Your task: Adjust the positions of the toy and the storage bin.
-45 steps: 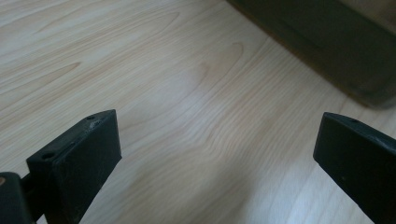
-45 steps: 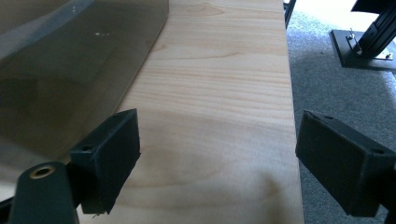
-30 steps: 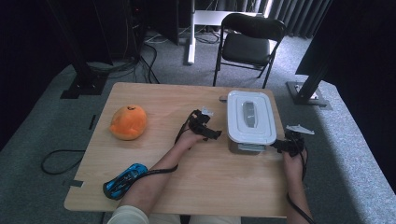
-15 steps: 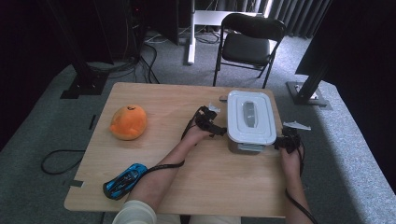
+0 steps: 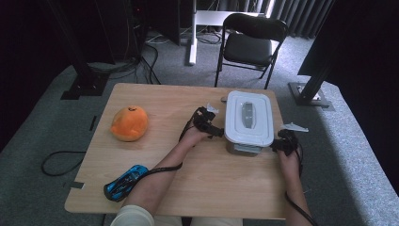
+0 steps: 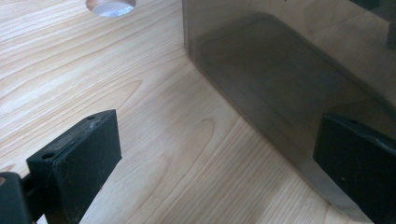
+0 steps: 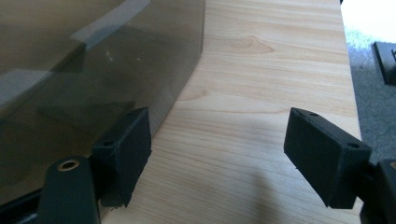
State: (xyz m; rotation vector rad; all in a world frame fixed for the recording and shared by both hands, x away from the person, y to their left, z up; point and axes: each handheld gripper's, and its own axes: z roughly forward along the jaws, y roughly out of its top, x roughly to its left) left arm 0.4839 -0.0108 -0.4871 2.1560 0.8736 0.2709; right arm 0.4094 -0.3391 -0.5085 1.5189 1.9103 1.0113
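A smoky grey container [image 5: 242, 148] with a white lid [image 5: 249, 117] stands on the right half of the wooden table [image 5: 188, 188]. My left gripper [image 5: 219, 133] sits at its left side, open. In the left gripper view the left gripper [image 6: 217, 154] has its right jaw in front of the container's wall [image 6: 280, 84] and its left jaw over bare wood. My right gripper [image 5: 276, 144] is at the container's right side. Its jaws have just been closing. In the right gripper view the right gripper [image 7: 219, 154] has only table between its jaws. Its left jaw stands against the container's wall [image 7: 93, 60].
An orange plush fruit [image 5: 129, 123] lies on the table's left part, and a blue toy car [image 5: 124, 182] near the front left corner. The table's right edge [image 7: 348, 70] runs close beside my right gripper. A black folding chair [image 5: 249, 42] stands behind the table.
Both grippers have edged in toward the container's sides, the left one from the left, the right one from the right. The container has not moved.
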